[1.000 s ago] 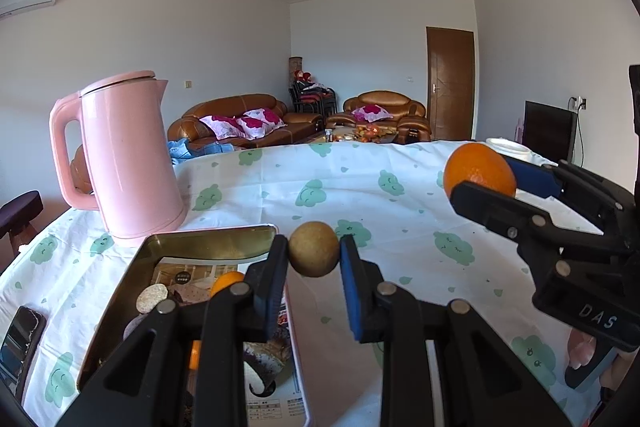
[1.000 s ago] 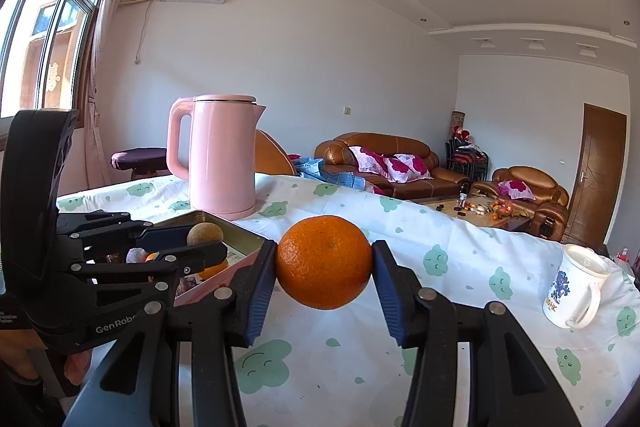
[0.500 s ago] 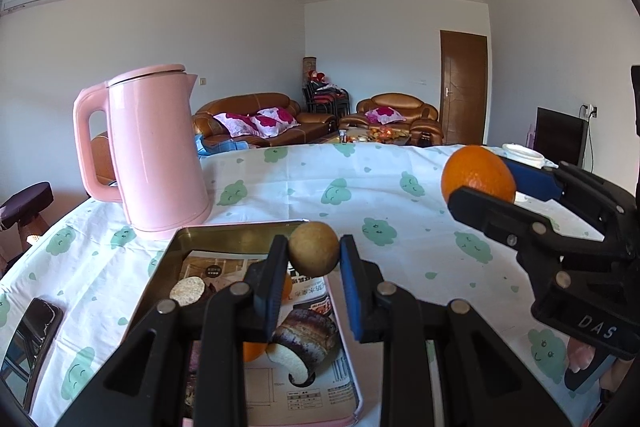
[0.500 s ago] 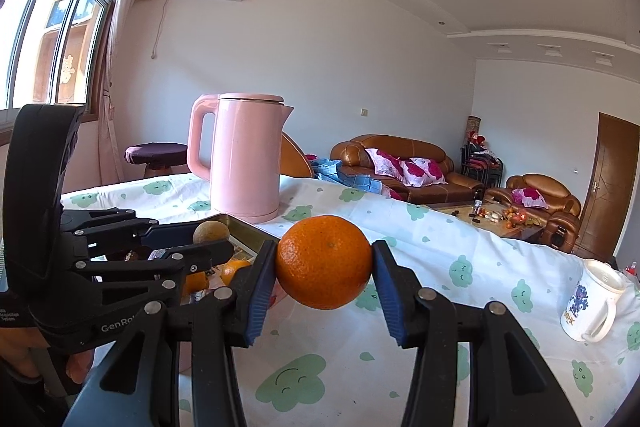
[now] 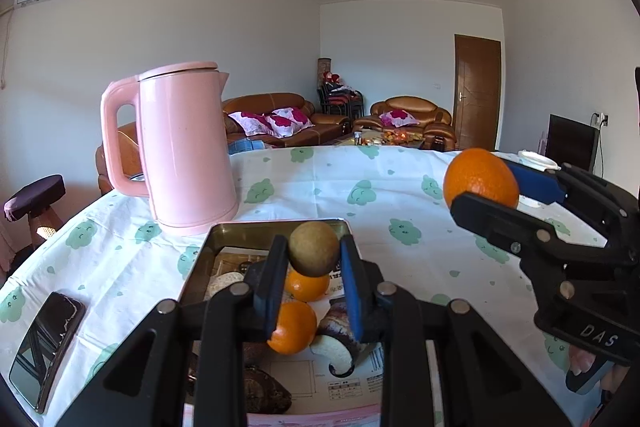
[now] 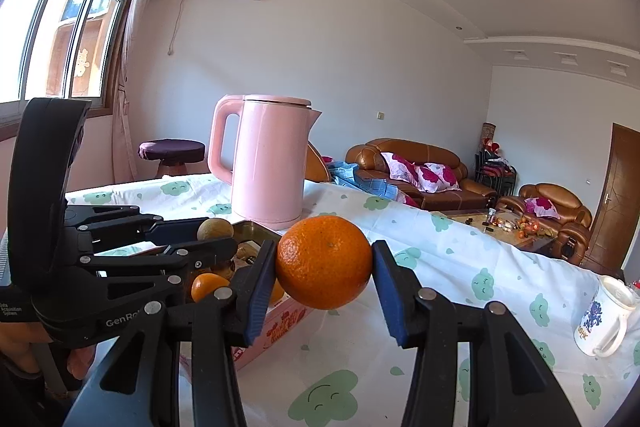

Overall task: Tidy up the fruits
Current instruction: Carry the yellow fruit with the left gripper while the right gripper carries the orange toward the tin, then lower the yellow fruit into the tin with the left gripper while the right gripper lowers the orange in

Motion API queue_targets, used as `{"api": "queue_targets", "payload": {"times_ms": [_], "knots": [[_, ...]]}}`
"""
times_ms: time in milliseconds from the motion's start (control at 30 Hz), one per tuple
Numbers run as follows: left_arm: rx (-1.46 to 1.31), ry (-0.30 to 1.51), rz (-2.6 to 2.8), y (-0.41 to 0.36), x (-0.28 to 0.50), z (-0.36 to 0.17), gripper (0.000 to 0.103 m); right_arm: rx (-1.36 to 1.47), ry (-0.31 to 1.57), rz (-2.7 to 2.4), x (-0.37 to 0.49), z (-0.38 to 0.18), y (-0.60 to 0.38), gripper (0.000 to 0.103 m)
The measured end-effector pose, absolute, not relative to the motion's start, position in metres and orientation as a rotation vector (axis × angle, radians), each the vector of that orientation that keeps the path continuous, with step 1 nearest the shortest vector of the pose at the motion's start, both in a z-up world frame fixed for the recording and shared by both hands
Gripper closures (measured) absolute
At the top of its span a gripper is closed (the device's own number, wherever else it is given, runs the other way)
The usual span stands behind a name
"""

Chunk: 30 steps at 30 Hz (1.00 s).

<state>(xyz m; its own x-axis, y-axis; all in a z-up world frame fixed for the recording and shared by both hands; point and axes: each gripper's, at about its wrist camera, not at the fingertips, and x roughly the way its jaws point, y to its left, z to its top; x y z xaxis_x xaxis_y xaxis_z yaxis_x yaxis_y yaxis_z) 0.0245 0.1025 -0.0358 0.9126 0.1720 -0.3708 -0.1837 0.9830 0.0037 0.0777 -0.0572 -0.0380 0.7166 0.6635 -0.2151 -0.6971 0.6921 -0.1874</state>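
Inside, the shallow metal tin [image 5: 244, 231] on the desk [image 5: 384, 195] holds two small glossy oranges [image 5: 294, 327], a pale round biscuit and printed paper. Over its far rim, the left gripper [image 5: 314, 255] pinches a dull brown round fruit [image 5: 313, 253]. At 3 o'clock, the right gripper [image 6: 324, 263] clamps a dimpled orange [image 6: 324, 262] between blue-padded fingers [image 6: 390, 285]. A smooth pink kettle [image 5: 186, 147] stands at 11 o'clock.

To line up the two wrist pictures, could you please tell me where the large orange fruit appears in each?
Left wrist: large orange fruit at right, clamped in the right gripper.
Right wrist: bottom centre, between the blue pads.
Shared landmark: tall pink plastic kettle.
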Motion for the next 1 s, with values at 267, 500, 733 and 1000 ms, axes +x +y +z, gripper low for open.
{"api": "queue_targets", "payload": {"times_ms": [267,500,733,1000], "knots": [[-0.046,0.381,0.223,0.121,0.016,-0.035,0.075,-0.276,0.139,0.786,0.076,-0.040,-0.043,0.054],[-0.058,0.384,0.263,0.140,0.007,-0.035,0.075,-0.285,0.142,0.810,0.074,-0.042,-0.030,0.054],[-0.072,0.400,0.289,0.155,0.001,-0.040,0.075,-0.307,0.151,0.832,0.073,-0.047,-0.018,0.054],[-0.071,0.406,0.295,0.160,-0.002,-0.042,0.075,-0.325,0.168,0.854,0.071,-0.051,-0.005,0.054]]}}
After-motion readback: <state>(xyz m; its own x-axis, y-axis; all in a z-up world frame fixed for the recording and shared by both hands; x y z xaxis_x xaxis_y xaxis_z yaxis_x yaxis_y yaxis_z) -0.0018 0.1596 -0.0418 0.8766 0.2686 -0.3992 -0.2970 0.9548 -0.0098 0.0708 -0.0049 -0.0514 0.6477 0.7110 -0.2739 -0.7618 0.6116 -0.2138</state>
